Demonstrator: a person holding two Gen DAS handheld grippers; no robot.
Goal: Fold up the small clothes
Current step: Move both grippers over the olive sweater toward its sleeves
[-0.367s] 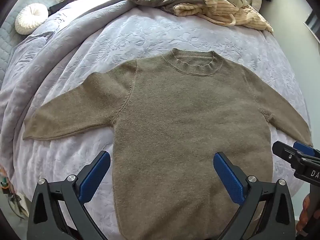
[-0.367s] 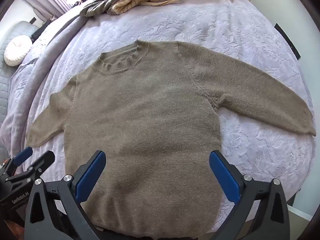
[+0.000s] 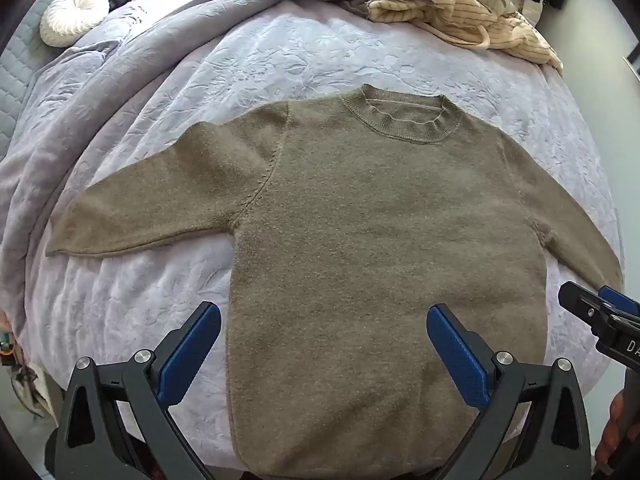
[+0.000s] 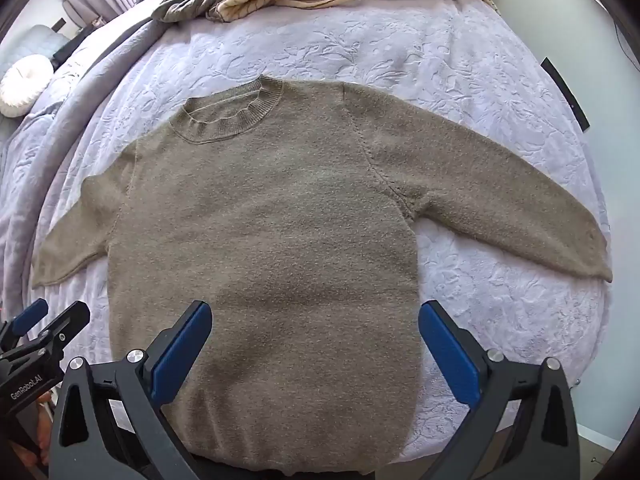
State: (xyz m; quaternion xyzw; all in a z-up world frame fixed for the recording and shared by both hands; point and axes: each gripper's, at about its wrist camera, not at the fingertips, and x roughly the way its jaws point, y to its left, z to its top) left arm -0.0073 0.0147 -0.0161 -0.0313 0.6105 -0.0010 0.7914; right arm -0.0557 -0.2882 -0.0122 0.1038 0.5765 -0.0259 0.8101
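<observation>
An olive-brown knit sweater (image 3: 380,248) lies flat on the bed, front up, collar away from me and both sleeves spread out; it also shows in the right wrist view (image 4: 272,248). My left gripper (image 3: 324,320) is open and empty, hovering above the sweater's lower body near its left side. My right gripper (image 4: 316,316) is open and empty above the lower body near its right side. Each gripper shows at the edge of the other's view: the right one (image 3: 600,312) and the left one (image 4: 44,320). The hem lies at the bed's near edge.
A lilac embossed bedspread (image 3: 280,52) covers the bed. A pile of cream striped and grey clothes (image 3: 440,4) lies at the far side beyond the collar. A round white cushion (image 3: 74,14) sits at the far left. The bed's edge drops off near my grippers.
Both grippers have drawn back very slightly from the sweater. The sweater has not moved and both stay open.
</observation>
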